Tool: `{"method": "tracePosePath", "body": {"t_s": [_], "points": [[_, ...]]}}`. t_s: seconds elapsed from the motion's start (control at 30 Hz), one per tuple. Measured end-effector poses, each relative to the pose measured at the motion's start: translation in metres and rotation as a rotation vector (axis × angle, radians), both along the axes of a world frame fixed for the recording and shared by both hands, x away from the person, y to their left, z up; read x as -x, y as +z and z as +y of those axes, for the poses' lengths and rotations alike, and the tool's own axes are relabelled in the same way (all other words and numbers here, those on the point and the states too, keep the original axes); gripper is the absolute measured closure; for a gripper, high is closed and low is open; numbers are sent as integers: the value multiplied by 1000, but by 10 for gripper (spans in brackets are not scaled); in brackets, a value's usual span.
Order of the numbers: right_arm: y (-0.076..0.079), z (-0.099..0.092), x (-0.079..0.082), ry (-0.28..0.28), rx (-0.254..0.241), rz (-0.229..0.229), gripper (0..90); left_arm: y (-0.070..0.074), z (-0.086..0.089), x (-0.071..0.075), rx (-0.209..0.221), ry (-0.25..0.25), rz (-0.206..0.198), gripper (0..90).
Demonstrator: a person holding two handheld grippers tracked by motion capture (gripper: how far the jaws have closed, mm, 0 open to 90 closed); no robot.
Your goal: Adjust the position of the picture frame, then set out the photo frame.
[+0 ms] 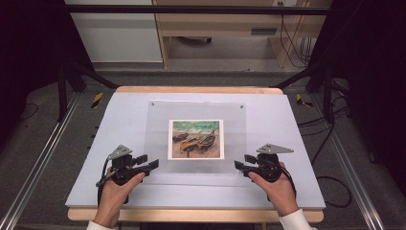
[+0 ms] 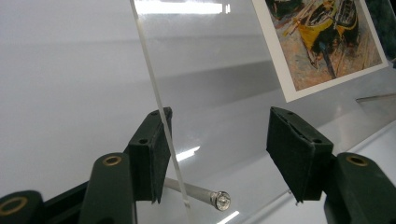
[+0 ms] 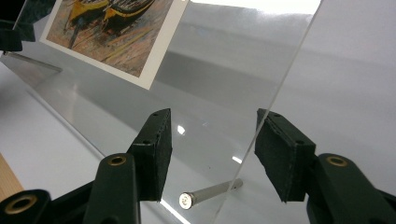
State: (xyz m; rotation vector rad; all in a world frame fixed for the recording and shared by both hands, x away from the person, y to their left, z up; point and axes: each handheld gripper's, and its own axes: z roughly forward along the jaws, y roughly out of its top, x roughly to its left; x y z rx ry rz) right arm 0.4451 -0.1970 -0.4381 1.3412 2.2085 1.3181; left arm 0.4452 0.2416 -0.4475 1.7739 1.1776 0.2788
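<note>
Both forearms come in from the bottom edge, white cuffs showing. Left hand (image 1: 114, 191) grips the black two-jaw left gripper (image 1: 147, 162), jaws pointing inward toward the centre. Right hand (image 1: 276, 188) holds the matching black right gripper (image 1: 244, 161), mirrored and pointing inward too. Both sit low and about level with each other. Each gripper's jaws stand apart, pads (image 2: 150, 156) not pressing on anything.

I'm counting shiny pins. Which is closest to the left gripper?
The silver metal pin at the clear plastic sheet's near-left corner, between the left gripper's jaws.
</note>
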Motion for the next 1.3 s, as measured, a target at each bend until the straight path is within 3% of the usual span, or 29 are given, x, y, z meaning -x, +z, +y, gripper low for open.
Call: {"method": "tracePosePath", "body": {"t_s": [0.67, 1.3], "points": [[1, 0, 4, 1, 15, -5, 488, 1, 1, 4, -15, -8, -4, 418], [2, -2, 16, -3, 31, -9, 567, 1, 2, 15, -54, -25, -15, 466]]}}
